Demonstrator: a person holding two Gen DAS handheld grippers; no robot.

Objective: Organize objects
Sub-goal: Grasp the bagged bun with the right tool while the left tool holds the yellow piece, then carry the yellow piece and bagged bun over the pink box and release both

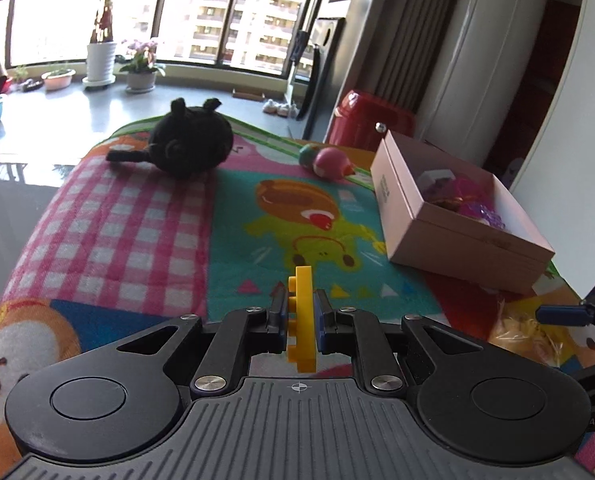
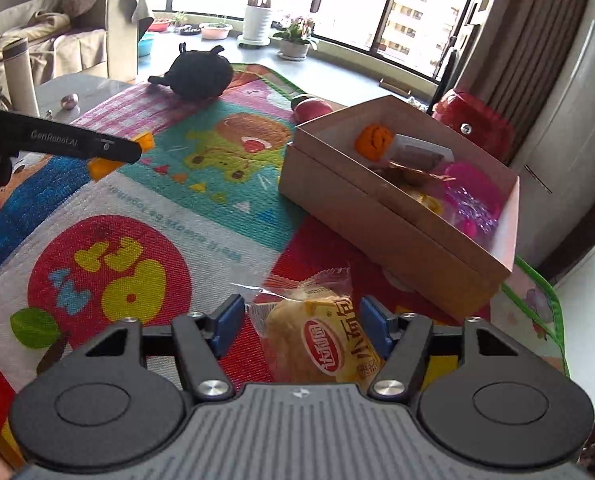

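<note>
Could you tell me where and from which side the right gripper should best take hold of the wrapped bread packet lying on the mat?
Probably across the bread packet's plump middle, coming down from above. It lies flat on the mat between the open right gripper's fingers, its length along them; the crimped end looks flimsy.

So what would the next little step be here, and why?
Probably the right tool closes on the packaged bread: it is open with the packet lying between its fingers on the mat. The left tool already grips a yellow piece, and the open box sits just ahead.
</note>
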